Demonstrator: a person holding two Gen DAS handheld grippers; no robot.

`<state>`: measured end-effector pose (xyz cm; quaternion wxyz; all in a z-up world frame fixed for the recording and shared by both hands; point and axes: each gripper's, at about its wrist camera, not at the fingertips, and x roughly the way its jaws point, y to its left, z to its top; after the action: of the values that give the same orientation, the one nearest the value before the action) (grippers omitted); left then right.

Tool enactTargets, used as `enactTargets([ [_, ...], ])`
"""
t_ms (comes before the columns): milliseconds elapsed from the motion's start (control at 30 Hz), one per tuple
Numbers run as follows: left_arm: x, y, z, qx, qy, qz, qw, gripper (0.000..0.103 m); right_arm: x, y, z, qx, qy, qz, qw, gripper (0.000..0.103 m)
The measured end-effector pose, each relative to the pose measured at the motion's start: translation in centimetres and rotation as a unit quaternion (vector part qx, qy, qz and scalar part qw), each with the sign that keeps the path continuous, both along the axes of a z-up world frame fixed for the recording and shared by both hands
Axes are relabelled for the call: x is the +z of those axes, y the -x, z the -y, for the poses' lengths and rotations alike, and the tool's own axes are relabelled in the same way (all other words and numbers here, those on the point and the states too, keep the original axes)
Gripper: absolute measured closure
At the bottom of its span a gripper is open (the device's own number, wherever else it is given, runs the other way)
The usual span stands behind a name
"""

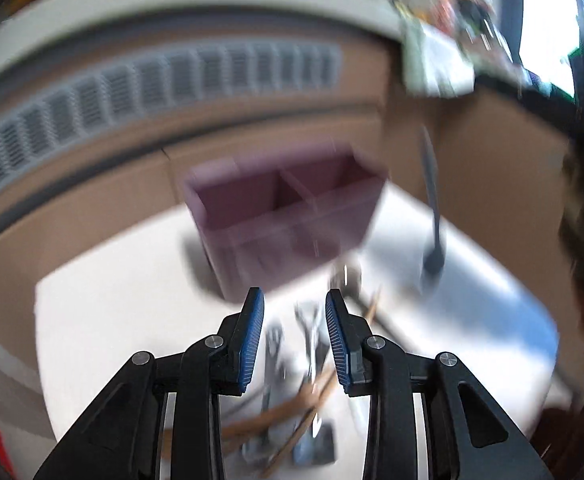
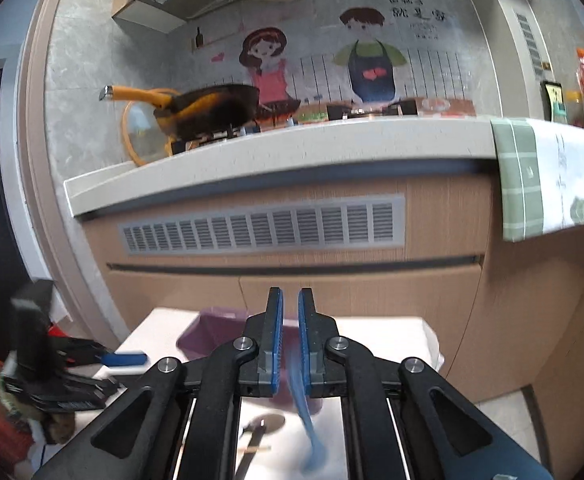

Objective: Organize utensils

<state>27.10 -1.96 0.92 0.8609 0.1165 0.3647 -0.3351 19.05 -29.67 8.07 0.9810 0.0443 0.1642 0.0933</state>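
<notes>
A purple two-compartment organizer box [image 1: 284,216] stands on the white table [image 1: 104,320], blurred; it also shows in the right wrist view [image 2: 212,330]. My left gripper [image 1: 294,304] is open and empty, above a pile of metal utensils and wooden chopsticks [image 1: 304,392]. My right gripper [image 2: 289,304] is shut on a blue spoon [image 2: 308,420], which hangs down between the fingers. That spoon appears in the left wrist view as a dark utensil [image 1: 432,216] hanging to the right of the box. The left gripper shows at the left of the right wrist view [image 2: 124,359].
A kitchen counter [image 2: 276,152] with a vented cabinet front [image 2: 260,226] stands behind the table. A frying pan [image 2: 208,108] sits on the stove. A green and white cloth [image 2: 548,188] hangs over the counter edge. A round-headed utensil [image 2: 266,424] lies on the table.
</notes>
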Motion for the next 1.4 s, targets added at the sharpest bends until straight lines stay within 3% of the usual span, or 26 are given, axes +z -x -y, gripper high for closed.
enactTargets([
  [133,-2.7,0.2,1.2,-0.027,-0.022,-0.041,0.9985,0.070,-2.5,0.3,0.2,0.023,-0.009,-0.045,0.999,0.096],
  [200,-3.4,-0.4,0.8,-0.002,-0.024,-0.046,0.9987,0.070,-4.1,0.0,0.1,0.021,0.006,-0.070,0.997,0.094],
  [333,-4.7,-2.3,-1.6,0.076,0.013,-0.071,0.9945,0.069,-8.8,-1.7,0.8,0.038,0.004,-0.160,0.986,0.085],
  [433,-6.0,-2.8,-3.1,0.118,0.032,-0.092,0.9882,0.069,-12.1,-3.1,1.1,0.005,0.039,-0.203,0.978,0.085],
  [533,-7.0,-3.0,-3.7,0.130,0.052,-0.117,0.9832,0.069,-13.9,-5.1,2.7,-0.027,-0.001,-0.239,0.971,0.084],
  [667,-8.6,-2.7,-4.1,0.135,0.053,-0.135,0.9803,0.068,-15.4,-8.2,4.3,-0.080,-0.042,-0.257,0.962,0.082],
  [833,-8.5,-0.6,-3.8,0.128,0.074,-0.144,0.9785,0.065,-16.3,-12.2,5.7,-0.148,-0.069,-0.267,0.950,0.082],
  [967,-8.5,0.6,-2.8,0.101,0.084,-0.158,0.9788,0.064,-17.1,-14.5,5.6,-0.181,-0.051,-0.272,0.944,0.080],
  [1167,-7.2,1.3,-2.4,0.098,0.080,-0.128,0.9837,0.061,-17.3,-14.0,4.4,-0.153,-0.008,-0.283,0.947,0.083],
  [1267,-6.8,0.9,-2.4,0.109,0.067,-0.115,0.9851,0.061,-17.3,-11.8,4.4,-0.126,0.003,-0.287,0.949,0.092],
  [1400,-6.5,0.7,-1.4,0.103,0.044,-0.095,0.9891,0.061,-17.4,-7.9,3.4,-0.085,0.005,-0.293,0.952,0.093],
])
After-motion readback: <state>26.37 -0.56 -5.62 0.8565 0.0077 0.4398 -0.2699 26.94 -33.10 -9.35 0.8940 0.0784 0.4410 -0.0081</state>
